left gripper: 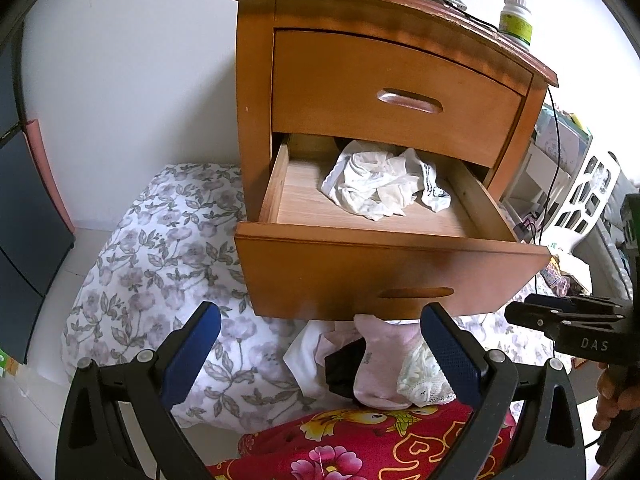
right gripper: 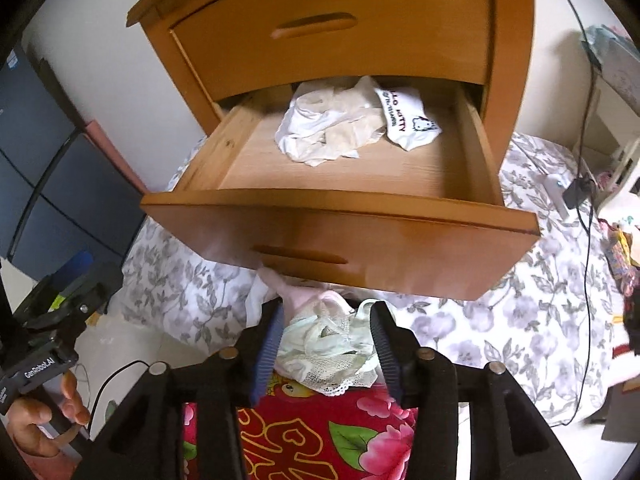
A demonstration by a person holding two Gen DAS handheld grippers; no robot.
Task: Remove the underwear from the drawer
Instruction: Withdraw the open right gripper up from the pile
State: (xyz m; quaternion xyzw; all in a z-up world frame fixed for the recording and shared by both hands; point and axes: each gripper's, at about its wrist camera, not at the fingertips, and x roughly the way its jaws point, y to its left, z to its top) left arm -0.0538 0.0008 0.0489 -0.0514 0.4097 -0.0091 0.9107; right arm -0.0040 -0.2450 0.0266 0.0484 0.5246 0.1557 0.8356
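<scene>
Right hand-held gripper (right gripper: 326,344) jaws apart, clear of dropped lace pair (right gripper: 332,356); left hand-held gripper (left gripper: 320,356) apart, empty. Next: reach deep into drawer (right gripper: 340,212), pinch white pile (right gripper: 340,128) centrally.

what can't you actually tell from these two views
- Back of the open drawer: in both views the closed drawer above covers it, so more laundry behind the white underwear may be unseen.
- Pile on the bedding: the drawer front covers its far edge in both views.
- Bottle label: left view, too small to read.
- Right gripper: whether its open pads touch the pale green piece.
</scene>
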